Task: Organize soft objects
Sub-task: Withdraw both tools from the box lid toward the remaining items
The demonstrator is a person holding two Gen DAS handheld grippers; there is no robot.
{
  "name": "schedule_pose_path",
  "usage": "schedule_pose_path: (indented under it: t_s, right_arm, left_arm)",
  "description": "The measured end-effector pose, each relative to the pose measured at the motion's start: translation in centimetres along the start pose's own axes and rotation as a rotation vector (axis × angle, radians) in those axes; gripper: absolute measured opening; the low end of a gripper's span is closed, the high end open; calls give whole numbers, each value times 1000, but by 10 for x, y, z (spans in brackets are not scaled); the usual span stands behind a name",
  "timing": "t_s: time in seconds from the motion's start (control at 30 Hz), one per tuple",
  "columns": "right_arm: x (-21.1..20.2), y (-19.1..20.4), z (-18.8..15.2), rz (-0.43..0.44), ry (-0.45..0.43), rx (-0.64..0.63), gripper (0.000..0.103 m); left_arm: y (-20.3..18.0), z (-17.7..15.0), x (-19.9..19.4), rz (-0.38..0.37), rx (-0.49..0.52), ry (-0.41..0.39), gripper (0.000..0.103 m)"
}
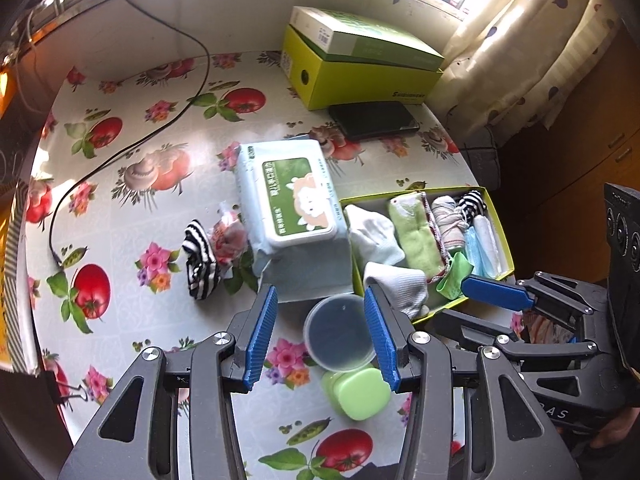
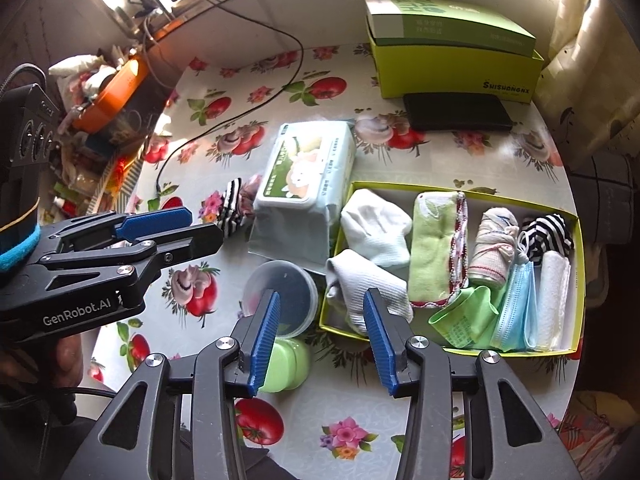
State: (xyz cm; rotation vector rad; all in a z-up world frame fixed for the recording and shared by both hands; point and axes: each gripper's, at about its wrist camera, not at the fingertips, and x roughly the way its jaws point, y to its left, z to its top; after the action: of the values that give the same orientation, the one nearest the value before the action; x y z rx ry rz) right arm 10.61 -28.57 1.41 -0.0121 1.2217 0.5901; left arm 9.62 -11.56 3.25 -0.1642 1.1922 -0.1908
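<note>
Floral oilcloth covered the table; the green tray (image 2: pixel 576 344) already held socks, towels and masks. Left of it, beyond the wipes pack (image 2: pixel 308 168), a striped sock (image 1: pixel 200 264) remained. Both the left gripper (image 1: pixel 320 332) and right gripper (image 2: pixel 320 336) were spread, empty.

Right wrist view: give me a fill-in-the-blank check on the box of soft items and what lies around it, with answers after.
1. The white socks lie at the ____ end of the divided box.
2. One striped sock is in the box; the other striped sock lies on the ____.
3. The blue face mask lies between the white towel roll and a folded ____ cloth.
4. The right gripper holds ____.

Answers: left; table; green; nothing
</note>
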Motion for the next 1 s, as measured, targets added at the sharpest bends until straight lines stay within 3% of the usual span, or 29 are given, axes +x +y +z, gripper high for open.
schedule_pose_path:
  t_s: [0.5,1.0]
  right_arm:
    - [13,36,8,13,38,-66,43]
    - [16,47,15,22,48,-86,44]
  left_arm:
    - [36,-13,-7,15,-85,1,46]
    - [51,-16,-4,21,-124,6,46]
